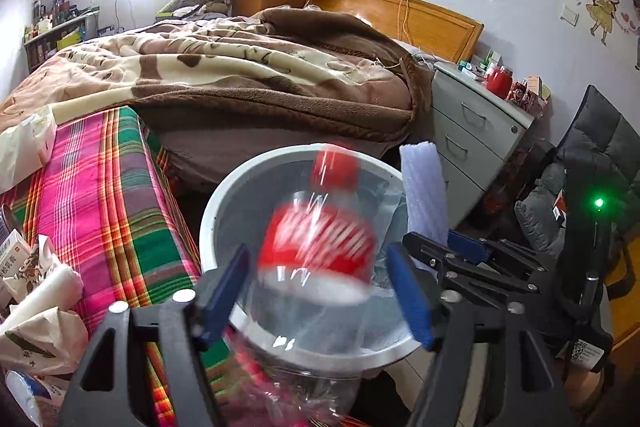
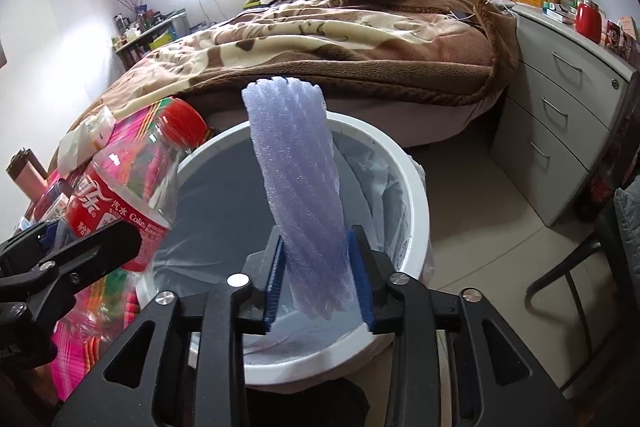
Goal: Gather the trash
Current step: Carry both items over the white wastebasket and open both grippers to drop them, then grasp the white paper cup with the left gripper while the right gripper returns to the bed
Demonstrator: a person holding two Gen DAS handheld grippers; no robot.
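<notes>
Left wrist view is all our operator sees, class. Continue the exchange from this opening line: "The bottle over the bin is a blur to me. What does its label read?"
Observer: In the right wrist view the bottle is sharp. It is clear plastic with a red cap, and its red label reads Coke.
Operator: What holds the purple strip beside it?
Observer: The foam sheet stands upright between the fingers of the right gripper, over the bin. I cannot tell whether they press it.
Operator: The bottle hides the bin's bottom from me. Anything down there?
Observer: Only a grey liner shows there, with no trash on the part I can see.
</notes>
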